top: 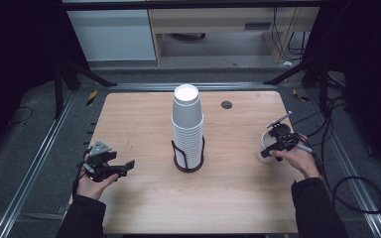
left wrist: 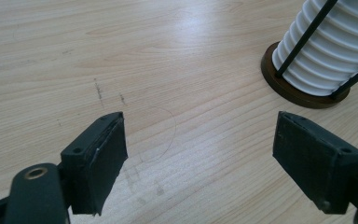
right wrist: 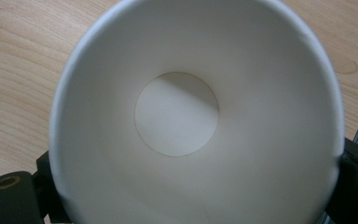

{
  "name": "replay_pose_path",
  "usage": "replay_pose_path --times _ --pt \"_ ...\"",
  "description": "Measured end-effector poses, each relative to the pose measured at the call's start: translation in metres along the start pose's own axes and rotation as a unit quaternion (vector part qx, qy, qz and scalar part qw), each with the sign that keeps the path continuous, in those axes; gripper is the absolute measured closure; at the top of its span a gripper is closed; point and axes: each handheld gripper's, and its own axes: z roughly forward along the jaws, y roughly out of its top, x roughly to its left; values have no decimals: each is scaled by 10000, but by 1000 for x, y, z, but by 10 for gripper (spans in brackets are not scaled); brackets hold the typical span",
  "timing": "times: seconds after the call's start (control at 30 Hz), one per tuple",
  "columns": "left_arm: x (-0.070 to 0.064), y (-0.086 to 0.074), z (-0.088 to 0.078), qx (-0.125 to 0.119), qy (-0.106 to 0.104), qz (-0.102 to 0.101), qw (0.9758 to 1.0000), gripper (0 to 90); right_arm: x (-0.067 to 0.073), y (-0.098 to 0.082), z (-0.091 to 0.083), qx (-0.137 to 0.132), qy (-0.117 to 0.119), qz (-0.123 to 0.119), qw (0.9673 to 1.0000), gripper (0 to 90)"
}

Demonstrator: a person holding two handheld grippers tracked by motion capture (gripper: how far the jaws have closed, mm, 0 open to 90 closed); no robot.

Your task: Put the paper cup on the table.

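The paper cup (right wrist: 196,116) sits between the jaws of the right gripper (top: 278,144), which is clamped on its sides; the right gripper view looks straight down into its open mouth to the round bottom. The cup is white and plain inside, with no print or lettering to read. In the high view it stands at the right edge of the table (top: 144,198), well to the right of the cup stack (top: 187,126), and most of it is hidden under the gripper and the right hand (top: 300,161), so only a sliver of white rim shows. In the right gripper view the jaws are mostly covered by the cup's wall.

The cup stack rises from a dark wire holder (top: 188,157) at the middle of the table; no writing can be made out on it. The left gripper view cuts off the stack's upper part.

The left gripper (top: 124,166) is well to the left of the stack, low over the bare wood, its jaws wide apart with nothing between them. Behind the stack, a small dark round cap (top: 226,104) sits in the tabletop.
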Motion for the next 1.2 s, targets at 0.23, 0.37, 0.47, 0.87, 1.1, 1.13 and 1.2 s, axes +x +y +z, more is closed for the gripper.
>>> replay_pose_path --times 0.23,0.37,0.47,0.87,1.1,1.13,1.2 --pt "0 0 0 9 -5 2 10000 166 1 0 3 91 -10 -85 9999 85" --pt "0 0 0 18 -17 4 10000 166 2 0 4 82 -29 -131 9999 76" --pt "0 0 0 16 -27 16 10000 166 3 1 5 101 -23 -149 9998 66" --pt "0 0 -1 -3 -31 23 10000 160 5 2 -5 -152 27 -4 9999 5" --pt "1 0 -2 -16 -20 12 10000 158 3 -5 -29 -809 185 127 9965 5" --pt "1 0 -2 -13 -19 16 10000 158 3 -9 -38 -1056 193 149 9941 5" --pt "1 0 -2 -13 -14 19 10000 158 4 -11 -42 -1128 201 175 9933 5"
